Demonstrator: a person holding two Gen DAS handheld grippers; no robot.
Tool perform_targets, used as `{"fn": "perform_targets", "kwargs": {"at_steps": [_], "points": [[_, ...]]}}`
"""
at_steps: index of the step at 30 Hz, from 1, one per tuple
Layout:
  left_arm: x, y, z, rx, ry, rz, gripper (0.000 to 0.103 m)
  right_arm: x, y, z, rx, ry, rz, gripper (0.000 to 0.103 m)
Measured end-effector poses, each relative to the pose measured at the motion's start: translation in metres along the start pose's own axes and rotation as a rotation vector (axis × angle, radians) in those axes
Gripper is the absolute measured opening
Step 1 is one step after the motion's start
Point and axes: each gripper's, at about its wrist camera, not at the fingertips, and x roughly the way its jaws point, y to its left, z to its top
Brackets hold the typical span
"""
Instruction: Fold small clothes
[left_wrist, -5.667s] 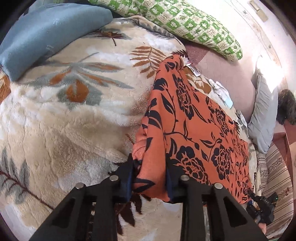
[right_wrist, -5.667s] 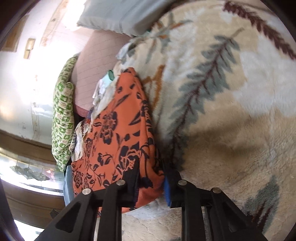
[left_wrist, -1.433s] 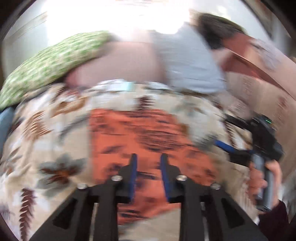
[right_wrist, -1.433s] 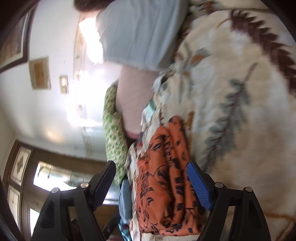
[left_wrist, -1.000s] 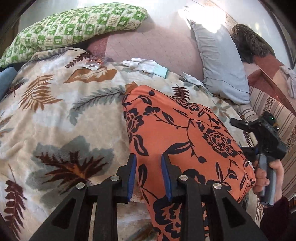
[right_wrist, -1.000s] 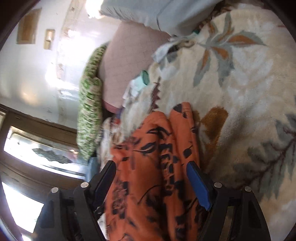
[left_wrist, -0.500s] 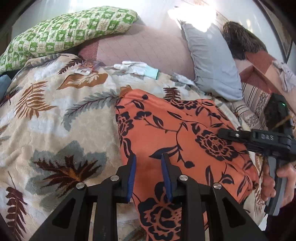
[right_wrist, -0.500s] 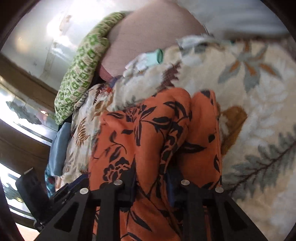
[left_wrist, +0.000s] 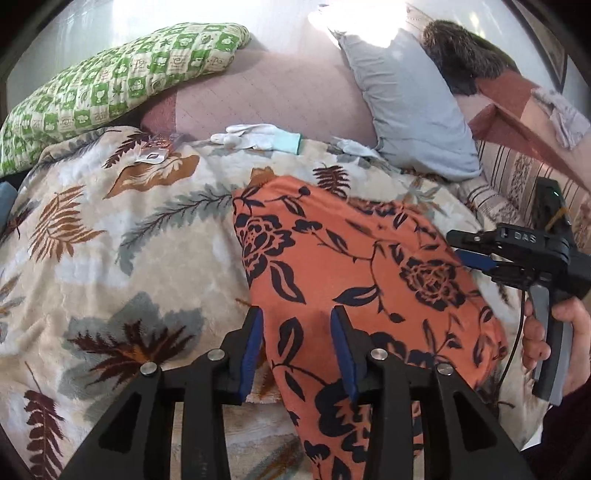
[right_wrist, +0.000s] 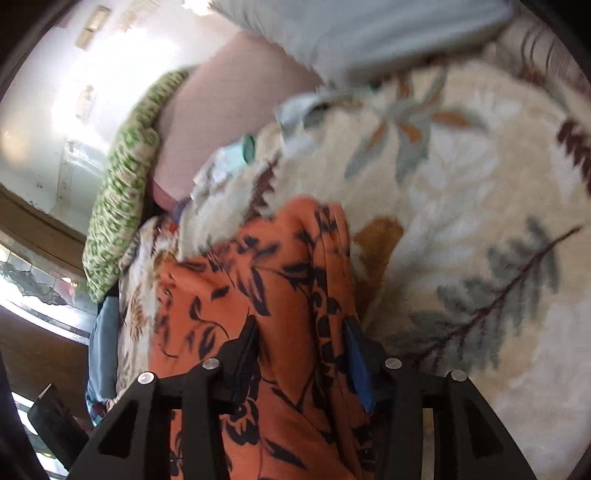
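Observation:
An orange garment (left_wrist: 354, 266) with dark flowers lies folded on the leaf-patterned blanket (left_wrist: 110, 236). My left gripper (left_wrist: 297, 332) hovers over its near left edge. Its jaws are opening, with the cloth flat between and under the blue pads, not pinched. At the right of the left wrist view a hand (left_wrist: 565, 332) holds my right gripper (left_wrist: 463, 247) at the garment's right edge. The right wrist view is blurred. There my right gripper (right_wrist: 303, 336) straddles the folded edge of the orange garment (right_wrist: 258, 280), its jaws opening, with cloth loose between them.
A green checked pillow (left_wrist: 122, 85) and a grey-blue pillow (left_wrist: 410, 107) lean at the head of the bed. White gloves (left_wrist: 258, 138) and a small packet (left_wrist: 155, 155) lie beyond the garment. A striped sheet (left_wrist: 509, 184) runs along the right side.
The left jaws have spread apart over the garment's edge. The right gripper closed on the garment's fold half a second ago; its jaws now stand wider and it has lifted slightly.

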Motion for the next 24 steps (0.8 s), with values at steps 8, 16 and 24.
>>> {"fn": "perform_targets", "kwargs": {"at_steps": [8,16,24], "points": [[-0.007,-0.030,-0.025,0.127,0.059,-0.023,0.041,-0.043,0.034,-0.034,-0.123,0.057,0.105,0.048],[0.010,-0.021,-0.037,0.112,0.190,-0.007,0.059,0.000,0.034,-0.064,-0.129,0.237,-0.042,0.039],[0.000,0.000,0.042,0.067,0.005,0.066,0.060,-0.006,0.060,0.002,-0.102,0.020,0.117,0.040]]}}
